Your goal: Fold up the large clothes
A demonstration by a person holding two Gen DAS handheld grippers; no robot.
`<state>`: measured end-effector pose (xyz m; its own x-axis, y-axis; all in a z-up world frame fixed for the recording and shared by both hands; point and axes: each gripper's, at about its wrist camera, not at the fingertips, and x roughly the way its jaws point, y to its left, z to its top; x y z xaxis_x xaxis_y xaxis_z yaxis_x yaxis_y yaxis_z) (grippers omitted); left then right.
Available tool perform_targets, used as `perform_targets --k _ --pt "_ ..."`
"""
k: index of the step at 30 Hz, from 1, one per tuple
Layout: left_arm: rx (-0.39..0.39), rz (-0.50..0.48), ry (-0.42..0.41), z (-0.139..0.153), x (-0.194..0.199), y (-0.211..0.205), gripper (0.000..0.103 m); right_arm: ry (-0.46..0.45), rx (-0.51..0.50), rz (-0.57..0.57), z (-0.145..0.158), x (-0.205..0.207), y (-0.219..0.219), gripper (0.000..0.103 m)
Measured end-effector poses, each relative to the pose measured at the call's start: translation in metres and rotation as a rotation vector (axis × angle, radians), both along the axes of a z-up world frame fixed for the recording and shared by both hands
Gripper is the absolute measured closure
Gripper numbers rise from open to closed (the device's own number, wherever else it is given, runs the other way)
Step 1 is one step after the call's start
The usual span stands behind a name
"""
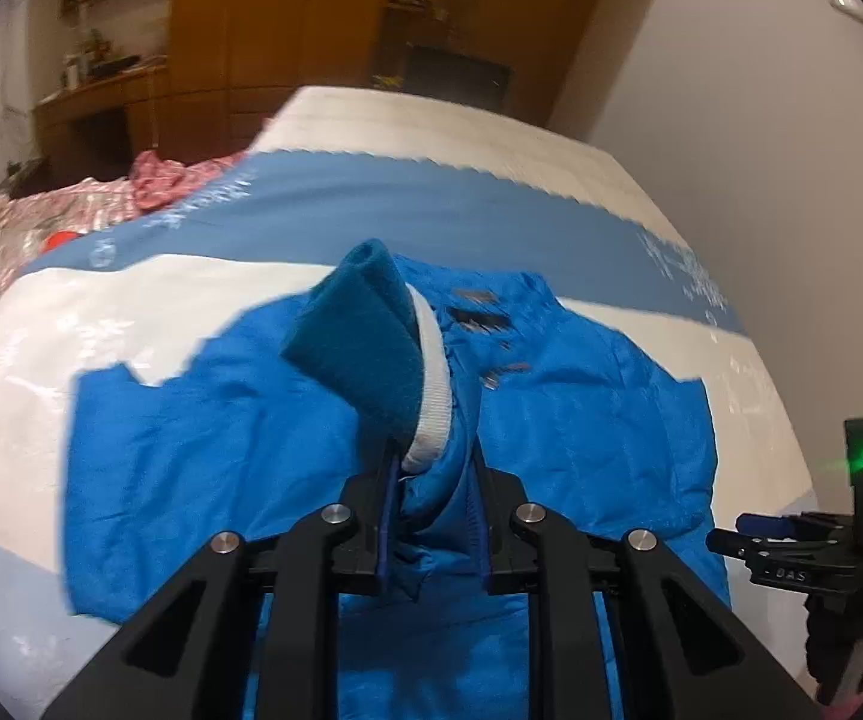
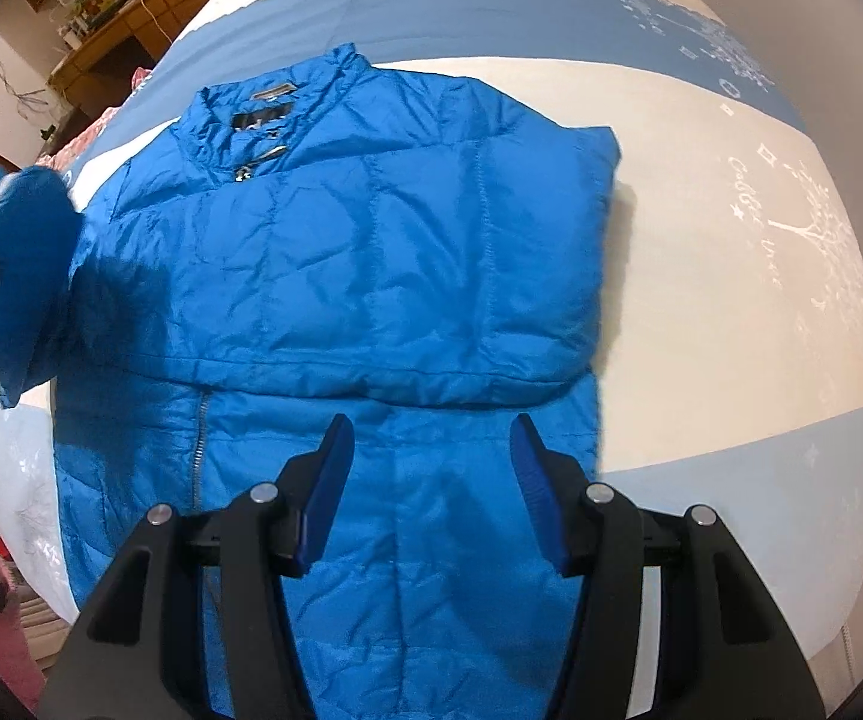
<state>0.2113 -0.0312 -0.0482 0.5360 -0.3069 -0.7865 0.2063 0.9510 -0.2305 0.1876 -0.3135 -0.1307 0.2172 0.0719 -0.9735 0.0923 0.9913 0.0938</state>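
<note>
- The blue jacket [image 2: 335,252] lies spread on the bed [image 2: 731,300], collar at the far end, straight ahead of the right tongs [image 2: 431,480].
- The right tongs hang released over its lower half — nothing between the jaws.
- The left tongs [image 1: 434,516] are clenched on the jacket's sleeve [image 1: 371,348] — the cuff, with its white ribbed band [image 1: 434,384], sticks up just beyond the tips.
- A pink patterned quilt [image 1: 41,210] lies far left of the left tongs.

My right gripper [image 2: 428,486] hangs with its jaws apart over the jacket [image 2: 335,252], nothing between them. From there, bare bedspread [image 2: 731,276] runs from one to four o'clock, good room to pass. At nine o'clock the lifted sleeve [image 2: 17,276] bars the way, clamped in my left gripper [image 1: 434,516]. Crumpled pink bedding [image 1: 155,177] lies at ten o'clock from my left gripper.
</note>
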Motion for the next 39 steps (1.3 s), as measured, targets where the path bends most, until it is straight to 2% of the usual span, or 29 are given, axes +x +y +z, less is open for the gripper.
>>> perform_targets --k 3,6,8,11,13,18,21,28,30,32,33,36,39 --pt "0.013 -0.06 0.04 -0.022 0.008 -0.028 0.083 0.007 0.006 -0.007 -0.004 0.001 -0.007 0.049" --pt "0.016 -0.149 0.106 -0.047 0.016 -0.049 0.076 0.007 0.017 -0.008 -0.006 0.002 -0.01 0.049" --pt "-0.024 -0.224 0.161 -0.06 0.016 -0.055 0.07 0.003 0.023 -0.004 -0.006 0.003 -0.009 0.049" --pt "-0.073 -0.263 0.19 -0.06 0.012 -0.05 0.059 -0.007 0.046 0.009 -0.005 0.007 -0.005 0.049" --pt "-0.087 -0.241 0.176 -0.053 0.009 -0.036 0.059 -0.009 0.075 0.023 -0.004 0.011 0.001 0.049" --pt "0.021 -0.119 0.153 -0.049 0.009 0.007 0.059 0.004 0.16 0.072 -0.012 0.038 0.027 0.048" --pt "0.035 -0.079 0.185 -0.061 0.012 0.024 0.06 0.029 0.216 0.107 -0.024 0.064 0.049 0.048" --pt "0.052 -0.065 0.224 -0.089 0.018 0.027 0.06 0.114 0.204 0.129 -0.057 0.101 0.081 0.047" --pt "0.057 -0.061 0.235 -0.096 0.019 0.026 0.06 0.112 0.214 0.15 -0.06 0.105 0.086 0.058" --pt "0.055 -0.06 0.24 -0.1 0.02 0.025 0.06 0.114 0.241 0.168 -0.061 0.108 0.09 0.08" --pt "0.056 -0.058 0.241 -0.1 0.02 0.024 0.06 0.104 0.243 0.181 -0.06 0.109 0.091 0.087" --pt "0.047 -0.061 0.232 -0.09 0.017 0.024 0.06 0.065 0.243 0.185 -0.049 0.106 0.086 0.09" --pt "0.022 -0.054 0.182 -0.067 0.013 0.029 0.06 0.012 0.219 0.162 -0.03 0.097 0.069 0.09"
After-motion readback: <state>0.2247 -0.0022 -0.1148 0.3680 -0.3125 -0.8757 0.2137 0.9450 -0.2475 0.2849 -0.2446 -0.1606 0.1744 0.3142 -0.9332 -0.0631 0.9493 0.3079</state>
